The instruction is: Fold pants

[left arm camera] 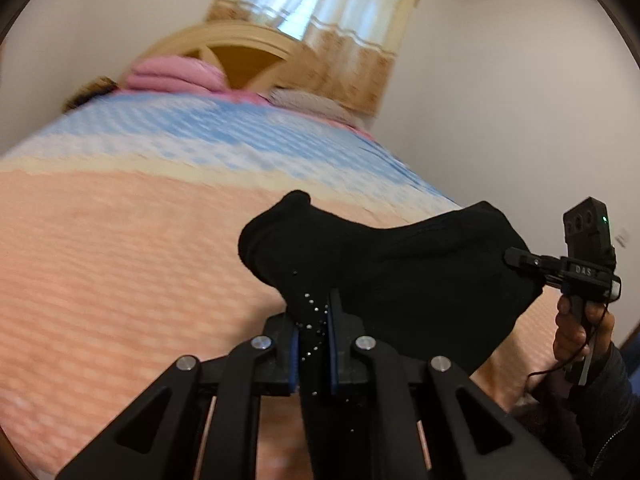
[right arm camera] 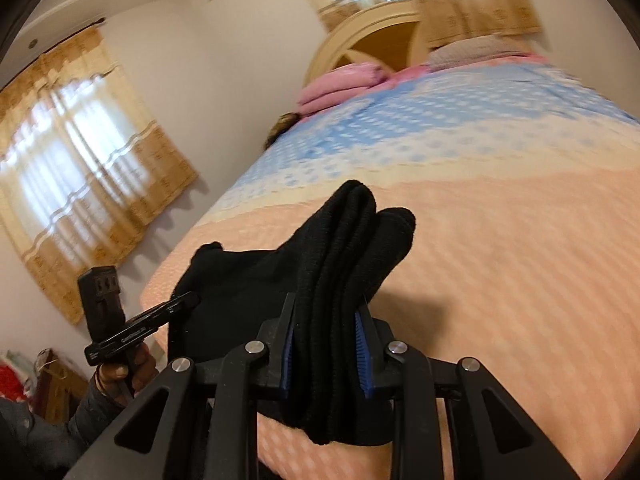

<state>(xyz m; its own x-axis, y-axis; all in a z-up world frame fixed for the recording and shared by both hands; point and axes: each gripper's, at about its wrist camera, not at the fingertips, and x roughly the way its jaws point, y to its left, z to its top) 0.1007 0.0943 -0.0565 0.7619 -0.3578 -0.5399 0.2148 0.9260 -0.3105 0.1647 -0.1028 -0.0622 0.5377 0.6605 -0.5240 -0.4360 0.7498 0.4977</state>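
Note:
The black pants (left arm camera: 400, 272) hang bunched between my two grippers, lifted above the bed. My left gripper (left arm camera: 314, 320) is shut on a fold of the pants with small sparkly dots. My right gripper (right arm camera: 326, 320) is shut on a thick stack of black pant layers (right arm camera: 348, 248). In the left wrist view the right gripper (left arm camera: 520, 260) shows at the right, its fingers against the pants' far end. In the right wrist view the left gripper (right arm camera: 180, 306) shows at the left, at the other end of the cloth.
The bed (left arm camera: 120, 240) has a peach and blue checked cover. Folded pink blankets (left arm camera: 172, 74) and a pillow (left arm camera: 312, 106) lie by the wooden headboard (left arm camera: 240, 52). Curtained windows (right arm camera: 72, 148) and white walls surround it. Clutter (right arm camera: 24, 376) stands on the floor at left.

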